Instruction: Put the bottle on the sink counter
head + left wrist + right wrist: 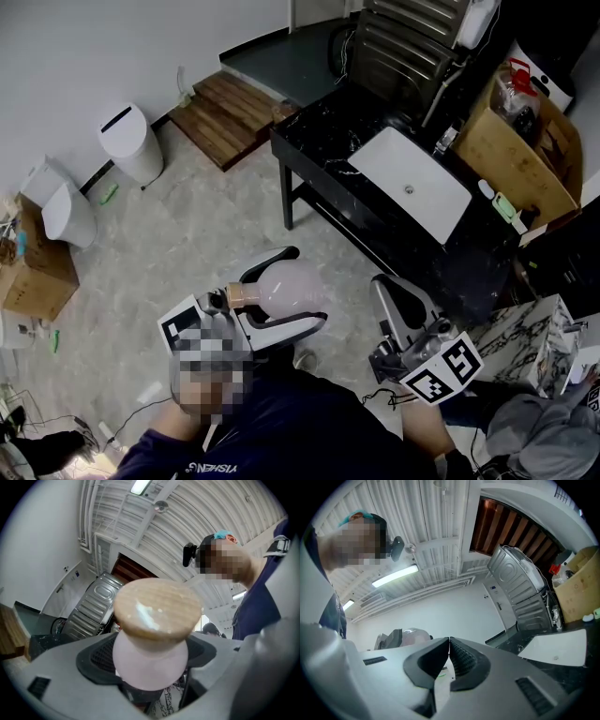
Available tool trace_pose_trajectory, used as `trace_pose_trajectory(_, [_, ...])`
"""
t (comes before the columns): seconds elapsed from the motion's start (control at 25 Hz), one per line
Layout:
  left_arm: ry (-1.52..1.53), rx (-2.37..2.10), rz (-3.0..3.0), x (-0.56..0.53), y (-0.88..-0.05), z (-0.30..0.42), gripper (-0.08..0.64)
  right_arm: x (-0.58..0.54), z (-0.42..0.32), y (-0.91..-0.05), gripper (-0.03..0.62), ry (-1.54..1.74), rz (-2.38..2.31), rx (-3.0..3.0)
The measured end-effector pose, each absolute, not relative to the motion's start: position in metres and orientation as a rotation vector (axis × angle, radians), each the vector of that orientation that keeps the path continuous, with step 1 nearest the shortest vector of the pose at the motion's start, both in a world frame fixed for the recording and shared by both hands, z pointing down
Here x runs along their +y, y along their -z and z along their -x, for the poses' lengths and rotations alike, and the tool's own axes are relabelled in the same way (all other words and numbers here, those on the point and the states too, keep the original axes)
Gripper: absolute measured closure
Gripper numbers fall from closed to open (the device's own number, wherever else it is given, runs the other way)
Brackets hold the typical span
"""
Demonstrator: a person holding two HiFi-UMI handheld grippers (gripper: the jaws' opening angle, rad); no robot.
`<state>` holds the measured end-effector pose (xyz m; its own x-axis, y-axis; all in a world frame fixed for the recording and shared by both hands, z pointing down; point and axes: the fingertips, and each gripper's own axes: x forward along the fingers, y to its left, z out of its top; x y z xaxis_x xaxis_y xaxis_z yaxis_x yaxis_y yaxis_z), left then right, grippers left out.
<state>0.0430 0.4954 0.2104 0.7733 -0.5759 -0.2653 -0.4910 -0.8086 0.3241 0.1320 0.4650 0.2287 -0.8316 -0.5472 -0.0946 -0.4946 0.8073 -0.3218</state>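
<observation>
Left gripper (302, 289) near left: jaws pinching bottle (281, 281) across round belly. Wooden cap (157, 606) points back toward person. Bottle lies sideways in air over floor, well apart from sink surface (319, 141). Pale frosted body looks smooth and rounded: likely slippery, maybe glass, probably light. Best hold at widest part, firm and even, no knocks. Right gripper (405, 330) near right: jaws pressed together, nothing between. Far right, white basin (412, 183) set in black surface; bare stretch left of basin looks a fair landing spot.
</observation>
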Motion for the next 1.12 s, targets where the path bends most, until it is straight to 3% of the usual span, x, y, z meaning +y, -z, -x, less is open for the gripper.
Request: trace_pose_trajectory(1.12, [0.499,-0.692,-2.701,0.289,-0.229,0.049,0.161,0.271,-0.038,-0.250,0.566,0.509,0.954,2.783])
